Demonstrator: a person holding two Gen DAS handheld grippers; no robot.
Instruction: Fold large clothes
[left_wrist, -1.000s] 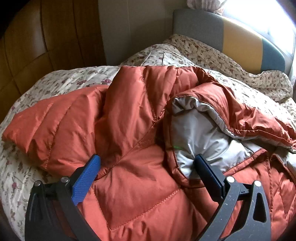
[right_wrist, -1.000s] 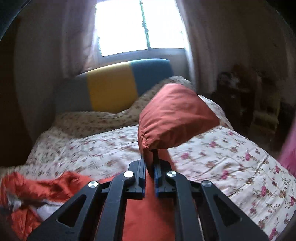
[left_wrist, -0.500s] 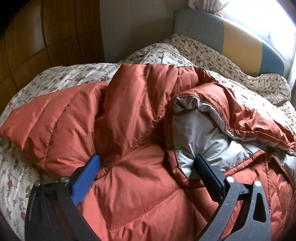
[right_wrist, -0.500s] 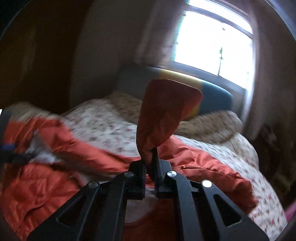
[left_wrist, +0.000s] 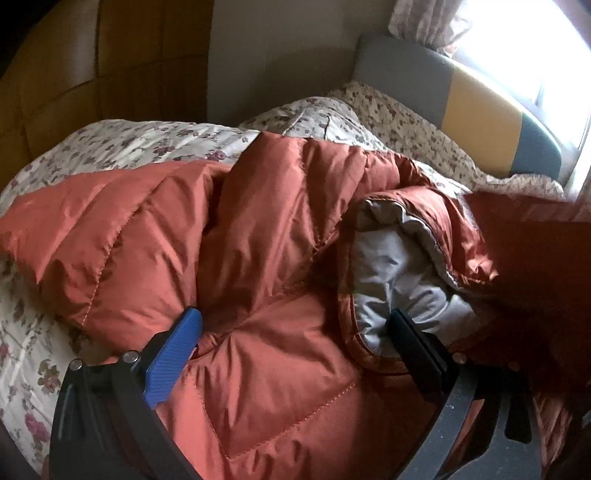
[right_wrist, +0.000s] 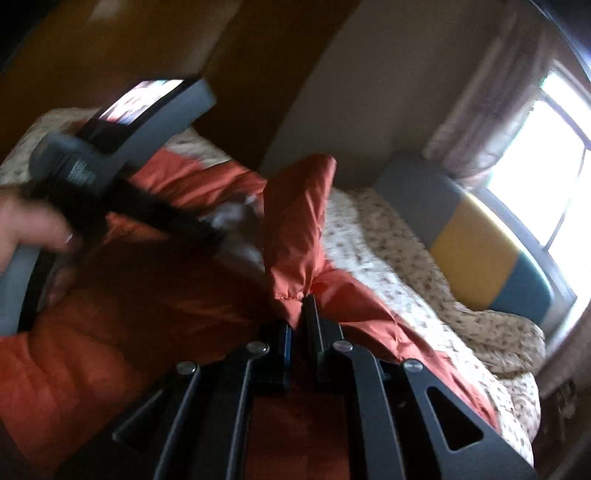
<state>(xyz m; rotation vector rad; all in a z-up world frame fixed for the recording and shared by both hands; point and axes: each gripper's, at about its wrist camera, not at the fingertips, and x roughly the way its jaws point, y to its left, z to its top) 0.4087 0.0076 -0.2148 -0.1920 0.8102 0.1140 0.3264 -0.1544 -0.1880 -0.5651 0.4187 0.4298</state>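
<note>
The rust-orange down jacket (left_wrist: 258, 258) is lying spread over the bed (left_wrist: 122, 140), whose floral cover is showing to the left of and beyond the left gripper's jaws. The left gripper (left_wrist: 295, 332) is hovering just over the jacket with its jaws standing wide apart, the quilted orange shell bulging up between them. The blue pad (left_wrist: 173, 354) of its left finger is resting against a puffed fold, and the black right finger (left_wrist: 413, 347) is sitting at the edge of the turned-back grey lining (left_wrist: 391, 273); whether either one is pressing into the cloth cannot be told, and nothing is clamped.

The right gripper (right_wrist: 298, 325) is holding its jaws together on a sleeve (right_wrist: 295, 229) of the jacket, pinching it at the stitched cuff edge. The sleeve is standing up ahead of the jaws and tilting slightly left. Below and to the left of these jaws, the jacket body is lying across the bed. Further left, blurred, a hand (right_wrist: 29, 229) is gripping the grey handle of the left gripper. Beyond the jaws to the right, a headboard (right_wrist: 472, 240) in grey, yellow and blue is standing under a bright window (right_wrist: 546, 158).
</note>
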